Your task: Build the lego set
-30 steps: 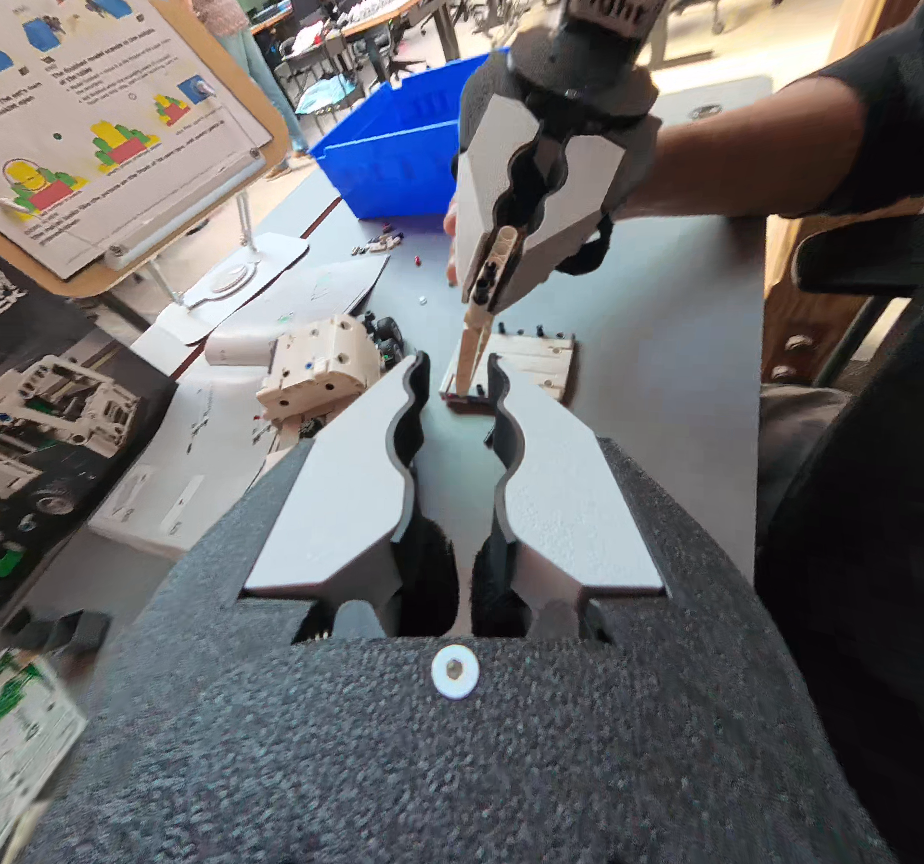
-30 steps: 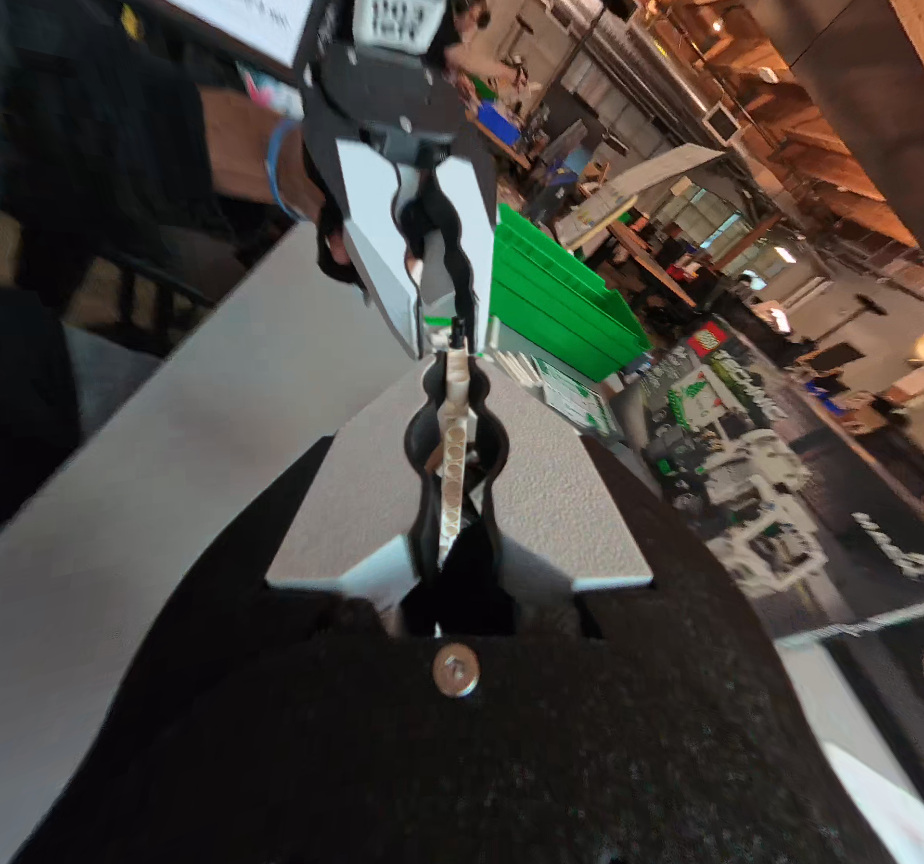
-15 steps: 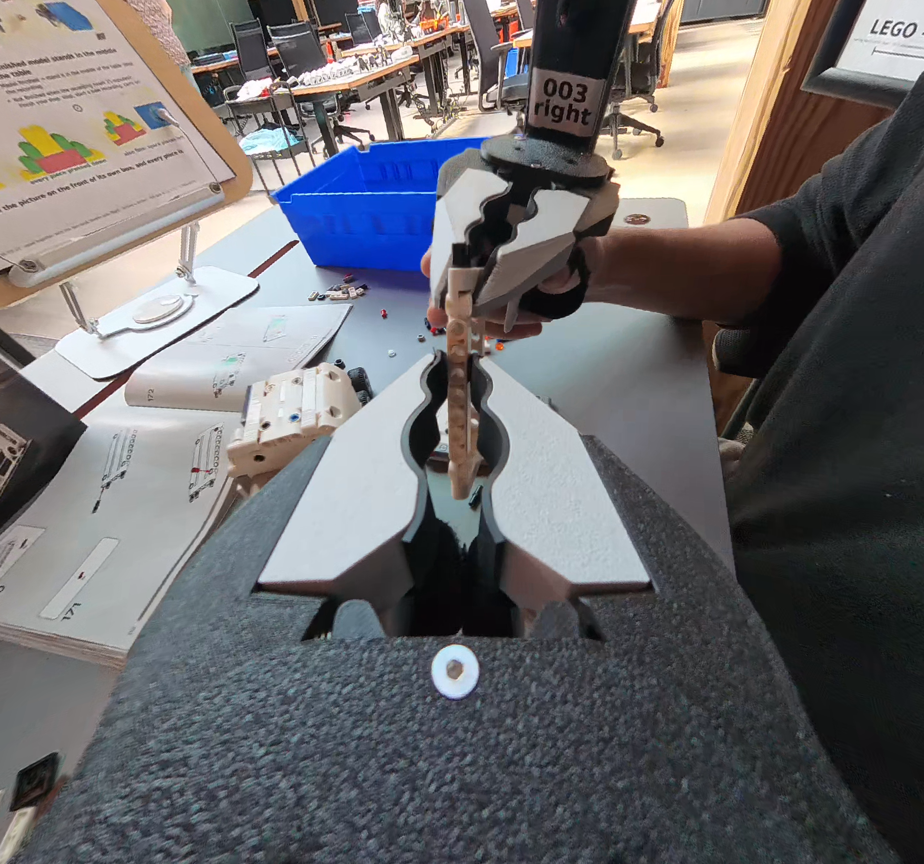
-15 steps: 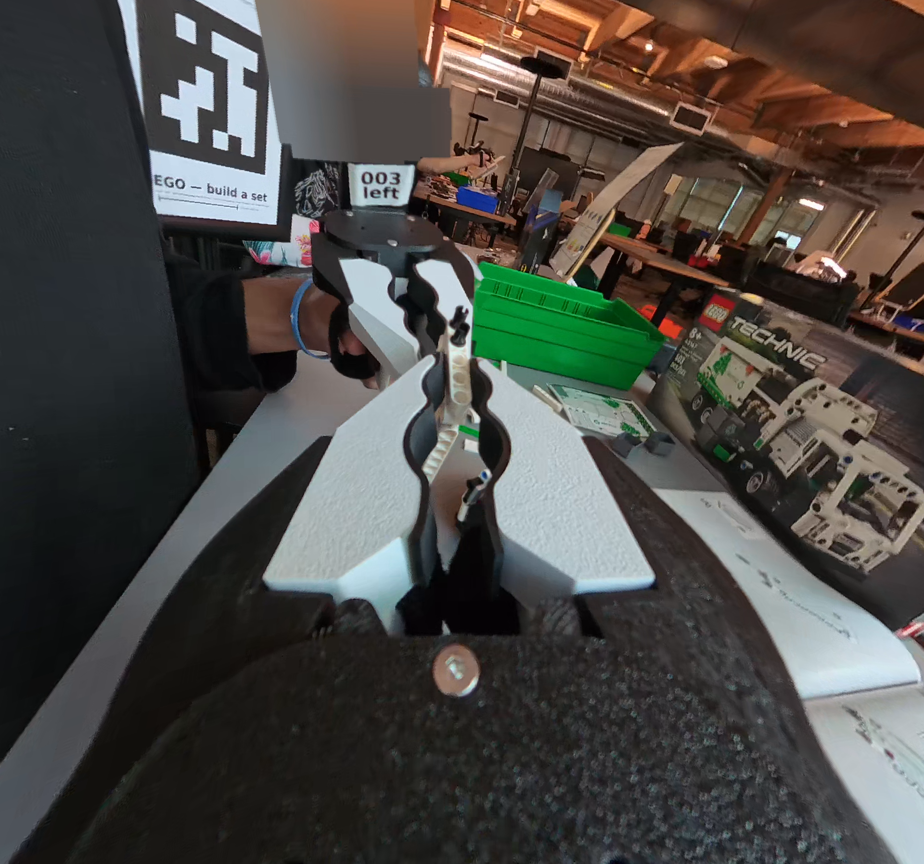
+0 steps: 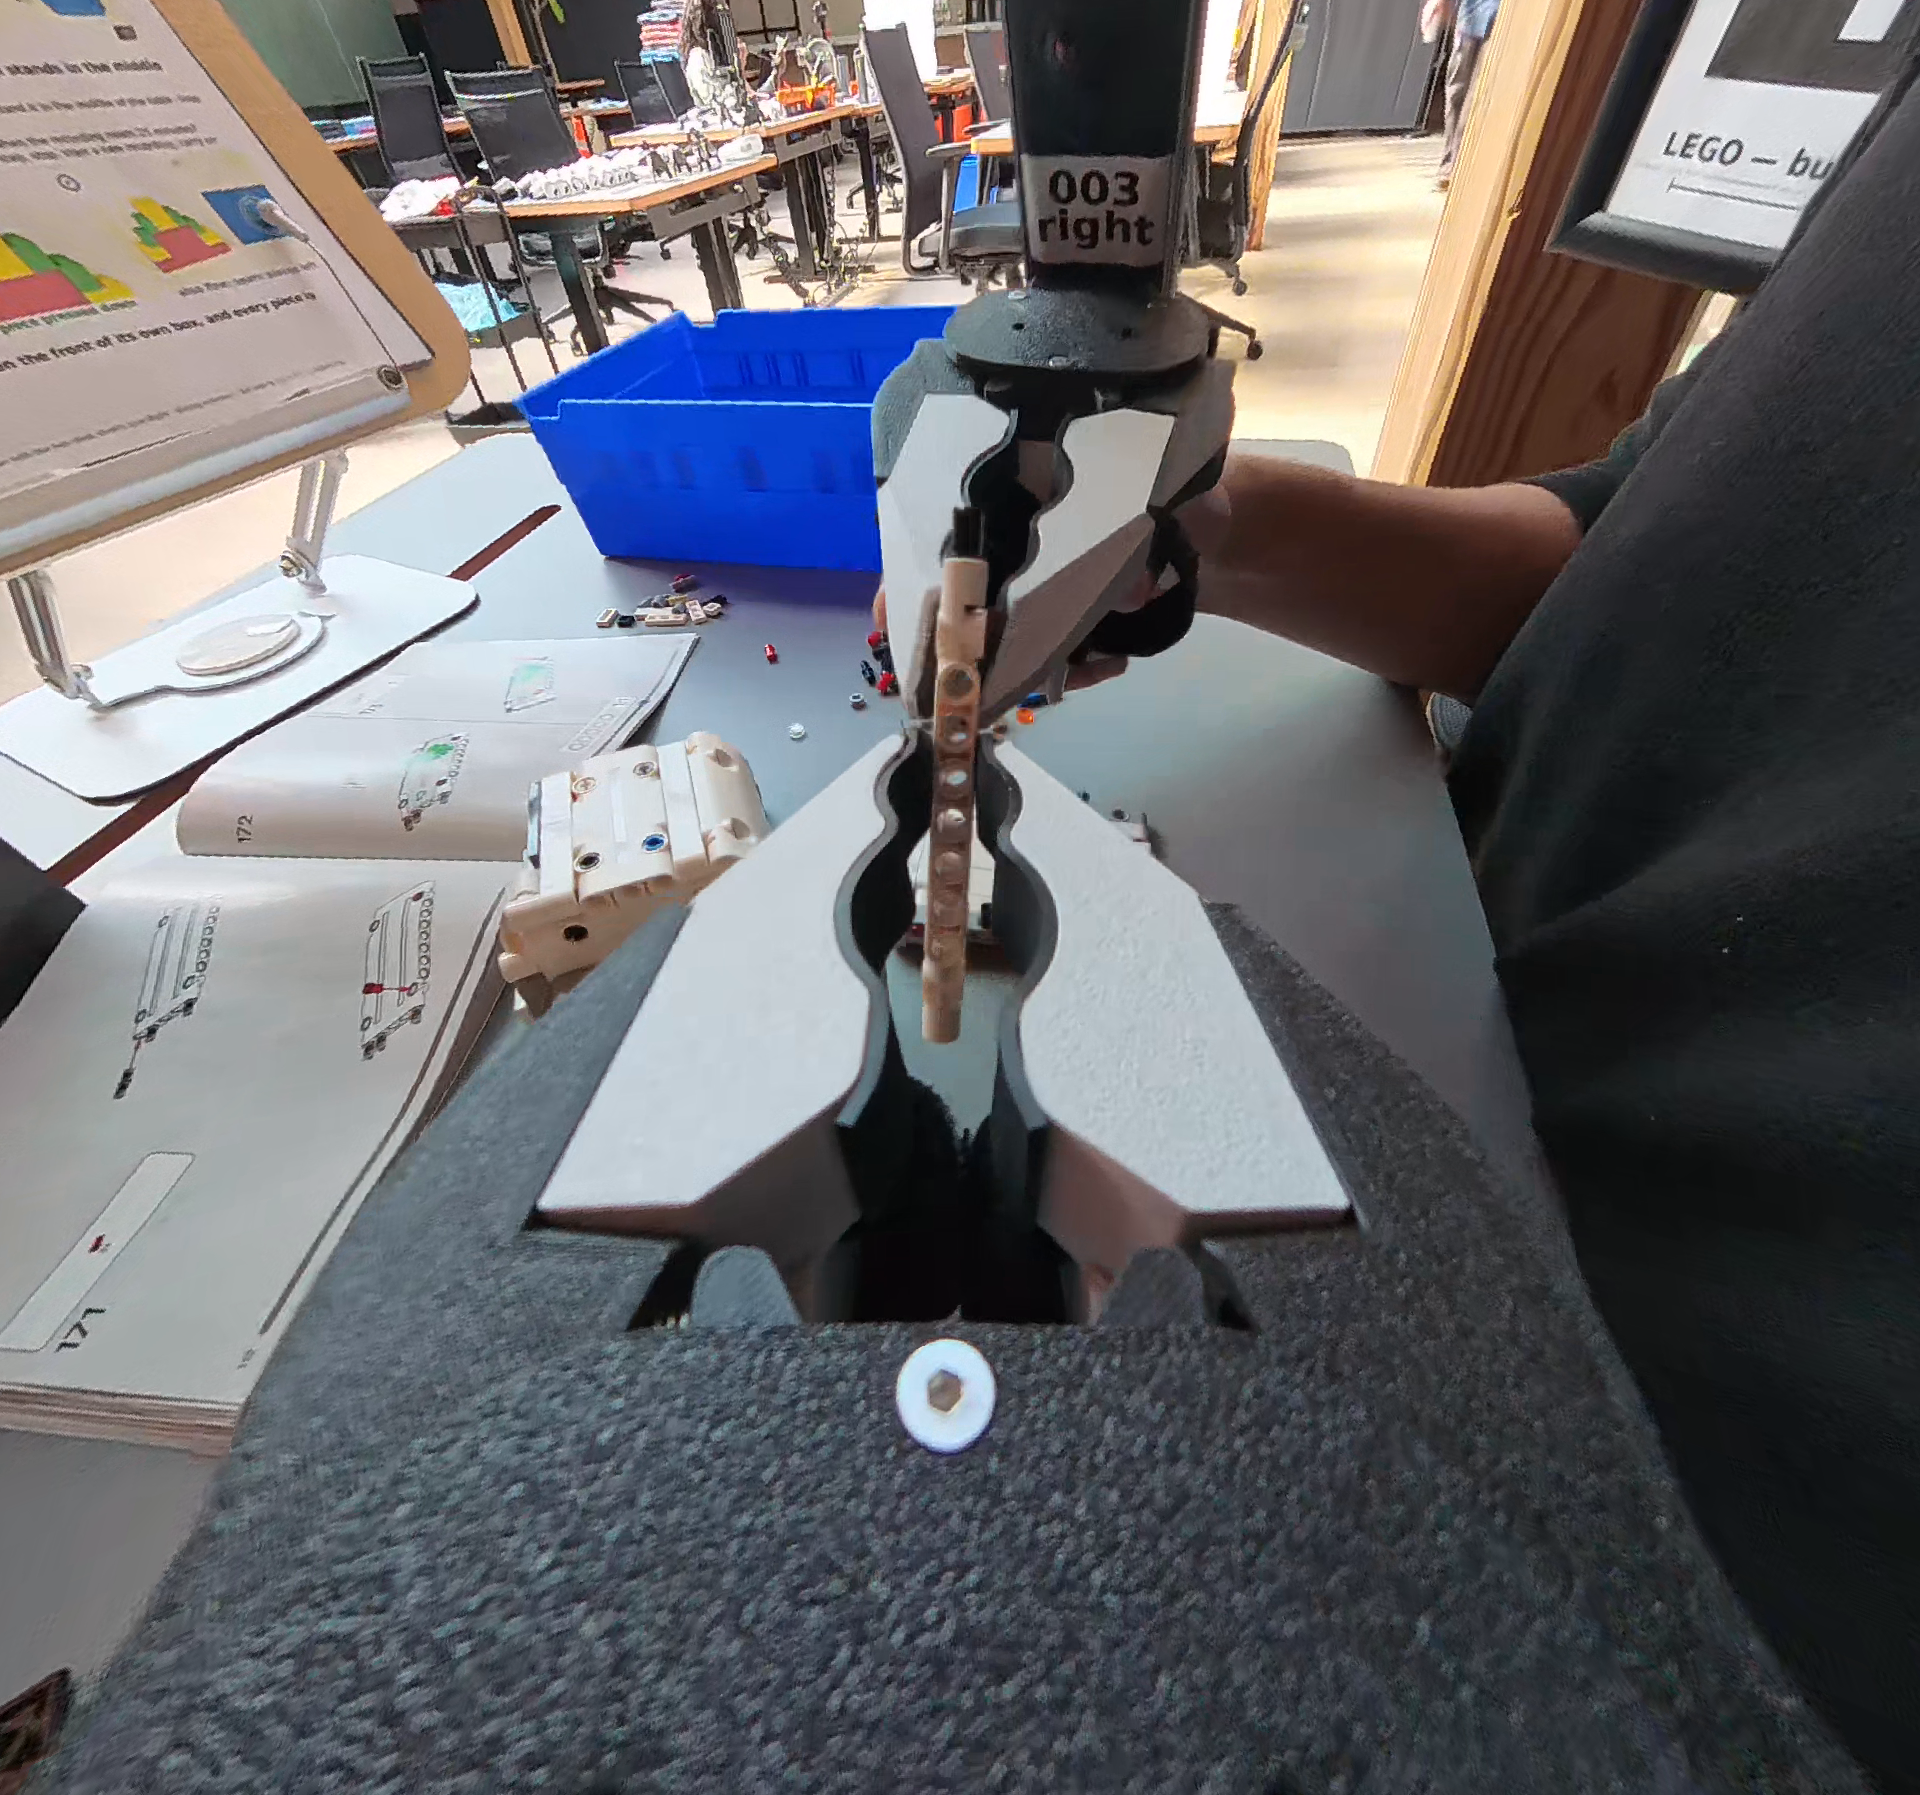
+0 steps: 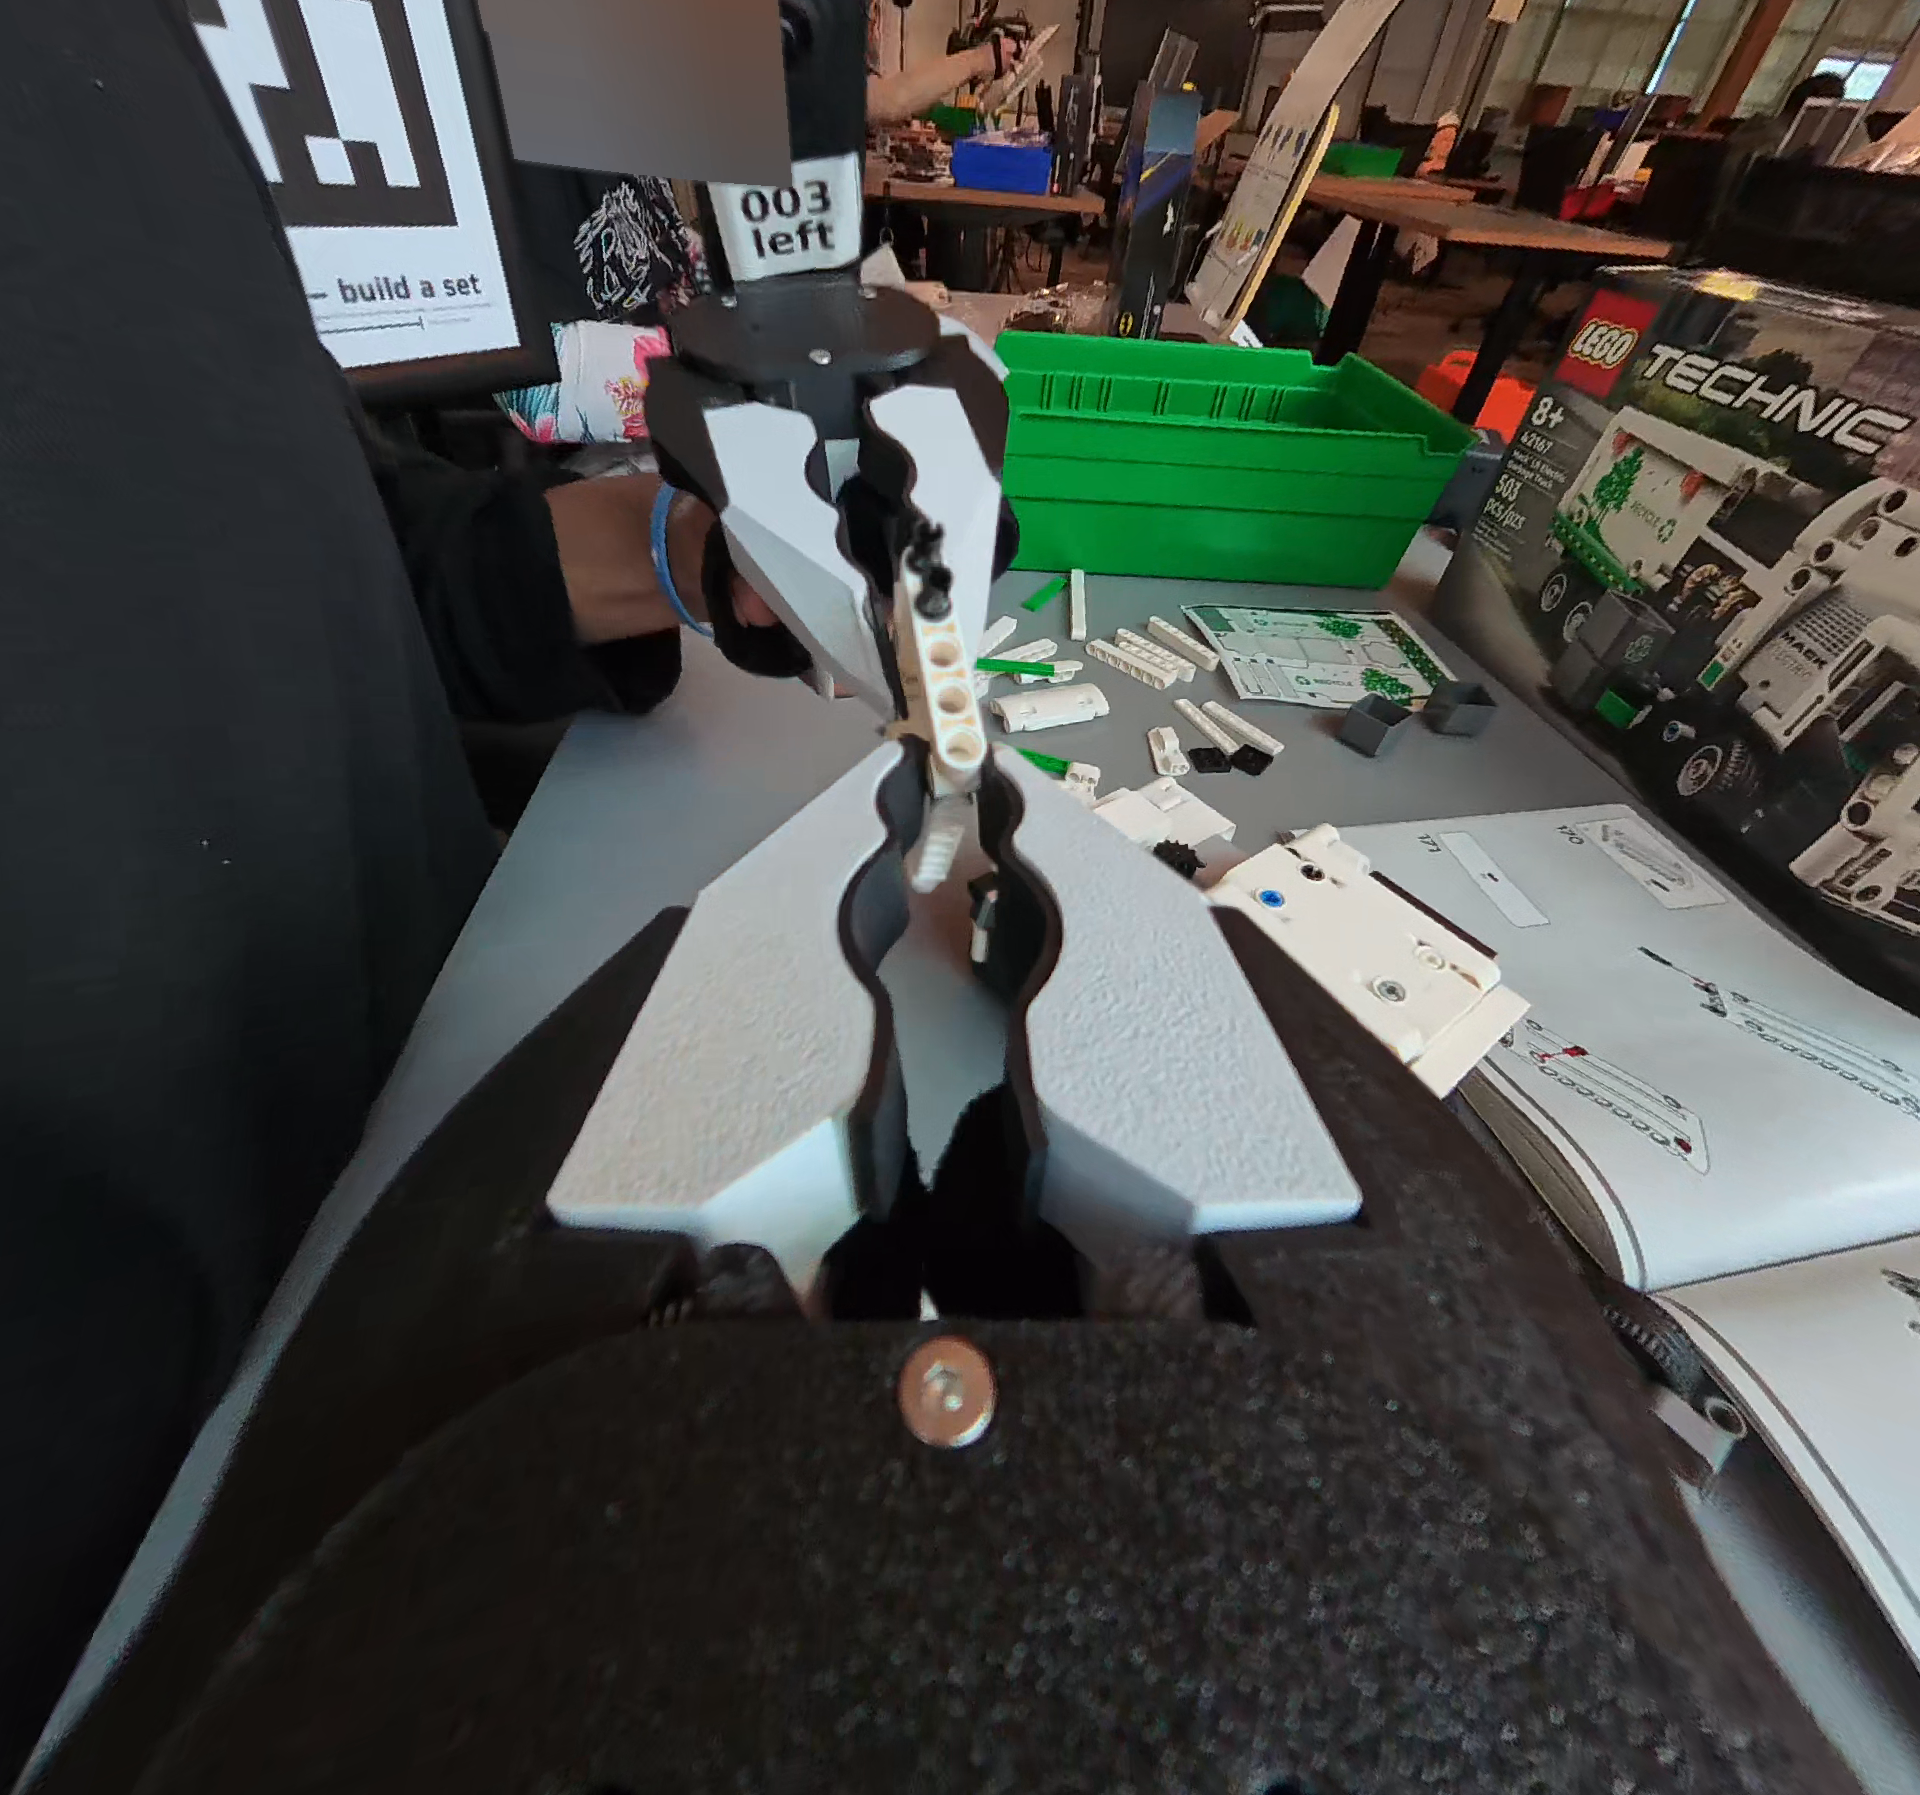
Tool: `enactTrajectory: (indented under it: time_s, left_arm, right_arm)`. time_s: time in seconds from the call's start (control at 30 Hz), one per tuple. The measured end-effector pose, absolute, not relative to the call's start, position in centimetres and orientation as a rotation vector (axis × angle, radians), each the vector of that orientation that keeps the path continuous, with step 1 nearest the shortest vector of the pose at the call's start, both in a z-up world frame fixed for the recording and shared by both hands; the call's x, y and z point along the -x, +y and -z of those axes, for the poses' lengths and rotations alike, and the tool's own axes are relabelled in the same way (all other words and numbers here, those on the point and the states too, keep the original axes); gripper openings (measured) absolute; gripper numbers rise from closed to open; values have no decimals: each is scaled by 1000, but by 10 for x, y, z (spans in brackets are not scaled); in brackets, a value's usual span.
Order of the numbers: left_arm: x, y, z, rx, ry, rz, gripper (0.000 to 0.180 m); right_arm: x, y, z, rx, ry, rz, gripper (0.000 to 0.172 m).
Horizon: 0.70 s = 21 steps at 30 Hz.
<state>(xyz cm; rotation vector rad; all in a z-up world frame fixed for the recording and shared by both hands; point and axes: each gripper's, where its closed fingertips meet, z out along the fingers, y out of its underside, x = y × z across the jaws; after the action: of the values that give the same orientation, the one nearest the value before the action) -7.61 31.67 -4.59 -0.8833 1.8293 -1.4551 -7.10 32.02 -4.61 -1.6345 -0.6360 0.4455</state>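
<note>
Where both tools clamp one white holed beam (image 5: 954, 810) — left tool (image 5: 954, 729), right tool (image 6: 940, 758) — its ends hide between fingers.

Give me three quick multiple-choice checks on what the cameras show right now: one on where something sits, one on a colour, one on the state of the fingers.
1. Where is the blue bin?
A. At the table's far side, behind the right gripper
B. On the open booklet
C. On the floor

2. What colour is the bin in the right wrist view?
A. Red
B. Green
C. Yellow

3. What are the left gripper's fingers doing?
A. Spread wide over the table
B. Closed on a long holed beam
C. Gripping a booklet page

Key: 1 A, it stands past the right gripper. 2 B, the green bin is plain. 3 B, both fingers press on the beam.
</note>
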Motion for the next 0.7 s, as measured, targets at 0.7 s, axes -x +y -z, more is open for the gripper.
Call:
enactTrajectory:
  time_s: [0.7]
  left_arm:
    - [69, 315, 27, 889, 1691, 1635, 7]
  right_arm:
    - [73, 315, 67, 1743, -676, -364, 15]
